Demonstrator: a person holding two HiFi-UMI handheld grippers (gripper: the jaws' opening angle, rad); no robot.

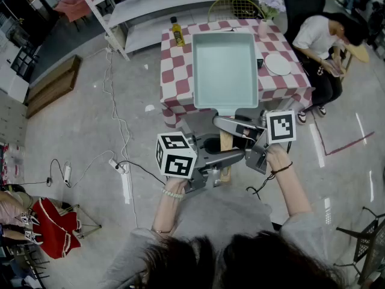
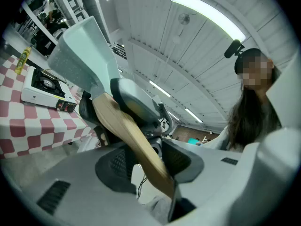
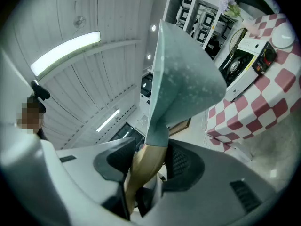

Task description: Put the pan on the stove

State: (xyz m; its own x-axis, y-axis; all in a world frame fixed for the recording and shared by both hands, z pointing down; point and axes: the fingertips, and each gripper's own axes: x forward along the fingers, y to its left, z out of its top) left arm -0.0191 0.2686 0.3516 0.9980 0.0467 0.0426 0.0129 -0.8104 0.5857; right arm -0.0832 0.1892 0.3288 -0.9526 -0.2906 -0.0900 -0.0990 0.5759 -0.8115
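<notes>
A pale green rectangular pan [image 1: 225, 69] hangs over the checkered table [image 1: 176, 80], and both grippers hold its wooden handle [image 1: 225, 141]. My left gripper [image 1: 227, 158] is shut on the handle's near end. My right gripper [image 1: 231, 125] is shut on the handle closer to the pan. In the left gripper view the pan [image 2: 83, 51] rises up and left, its handle [image 2: 126, 124] running between that gripper's [image 2: 148, 162] pads. The white stove [image 2: 41, 91] stands on the table beyond. The right gripper [image 3: 147, 166] view shows the pan [image 3: 184, 79] edge-on above the stove [image 3: 244, 64]. In the head view the pan hides the stove.
A yellow oil bottle [image 1: 177, 32] stands at the table's far left. A white plate [image 1: 278, 64] and a vase of flowers [image 1: 265, 21] are at its right. A person sits to the right of the table [image 1: 319, 41]. Cables and a power strip [image 1: 126, 183] lie on the floor to the left.
</notes>
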